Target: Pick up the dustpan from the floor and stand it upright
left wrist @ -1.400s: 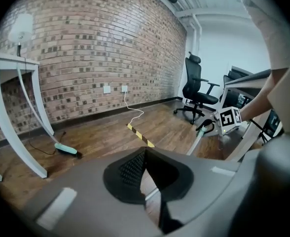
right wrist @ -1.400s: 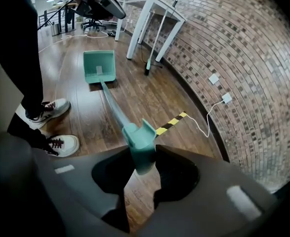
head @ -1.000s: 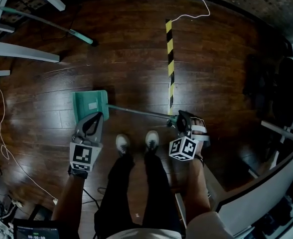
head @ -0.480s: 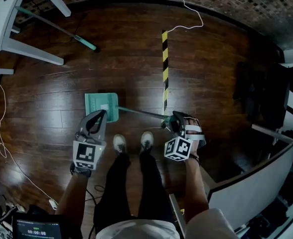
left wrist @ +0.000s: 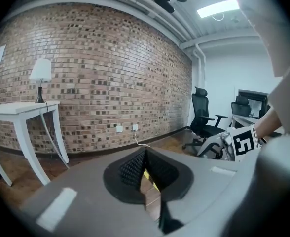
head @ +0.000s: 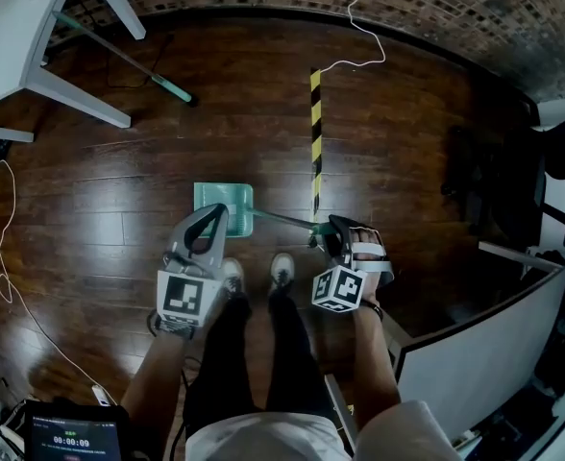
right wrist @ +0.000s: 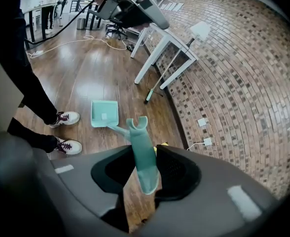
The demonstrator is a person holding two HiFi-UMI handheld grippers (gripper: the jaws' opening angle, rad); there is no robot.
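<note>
Dustpan (head: 230,198): my right gripper (head: 326,233) clamps its handle, now higher and steeper than a second ago, with the pan low beside the shoes (head: 282,267). My left gripper (left wrist: 145,153) is closed and empty. Upright looks close.

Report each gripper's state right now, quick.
Left gripper: closed, nothing between its jaws.
Right gripper: closed on the dustpan handle.

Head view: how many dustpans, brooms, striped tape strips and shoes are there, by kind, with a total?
teal plastic dustpan: 1
teal-headed broom: 1
yellow-and-black striped tape strip: 1
white shoes: 2
Total: 5
</note>
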